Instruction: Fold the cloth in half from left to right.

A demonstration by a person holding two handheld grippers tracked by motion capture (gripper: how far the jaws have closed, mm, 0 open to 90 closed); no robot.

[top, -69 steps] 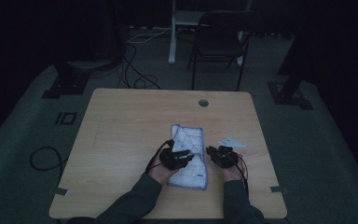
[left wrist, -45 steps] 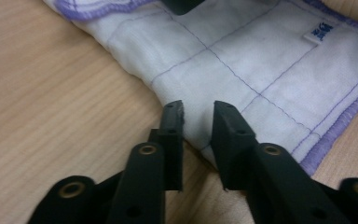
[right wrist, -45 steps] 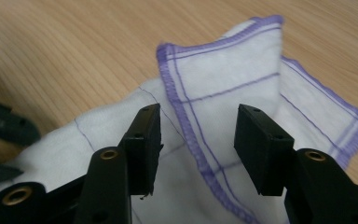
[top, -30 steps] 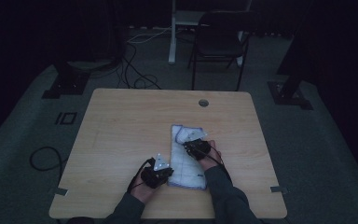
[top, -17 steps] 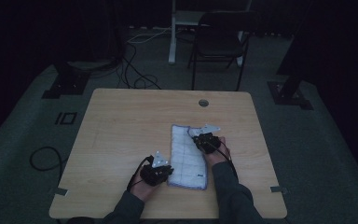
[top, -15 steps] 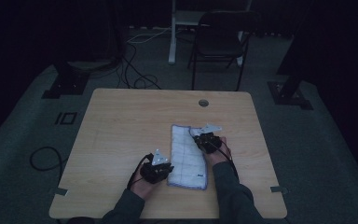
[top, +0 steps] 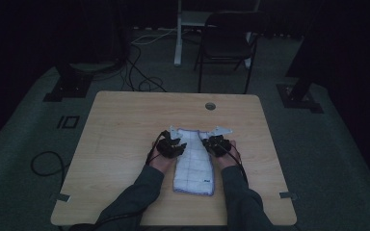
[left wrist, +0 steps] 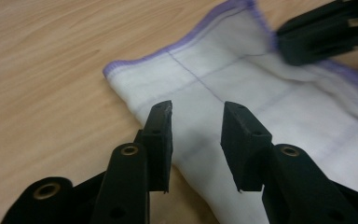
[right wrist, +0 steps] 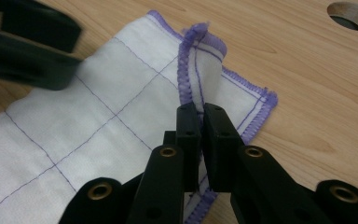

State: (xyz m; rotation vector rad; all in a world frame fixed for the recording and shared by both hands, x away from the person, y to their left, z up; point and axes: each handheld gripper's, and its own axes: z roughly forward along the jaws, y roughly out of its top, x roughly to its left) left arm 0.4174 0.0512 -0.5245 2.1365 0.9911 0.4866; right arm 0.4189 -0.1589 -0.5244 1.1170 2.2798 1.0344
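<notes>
Both grippers work at the far end of a white cloth with a purple hem and thin grid lines, which lies folded into a long strip near the middle of the wooden table. The table is the largest thing in the high view, its round cable hole near the far edge, well apart from the cloth. Behind it stands a dark chair on the floor.

Judging by how it lies, the cloth looks lengthwise-folded already, and the next fold, bringing the far end toward the person, appears only begun. The right gripper has its jaws pressed together on the hem at the cloth's far right corner, and a small ridge of fabric stands up from the pinch. The left gripper has its jaws apart, poised over the cloth's left edge near the far left corner, not yet gripping it; I judge that it needs to close on that edge before the end can be lifted evenly.

No container sits on the table; the cable hole is the only opening, and I cannot tell what lies inside it.
</notes>
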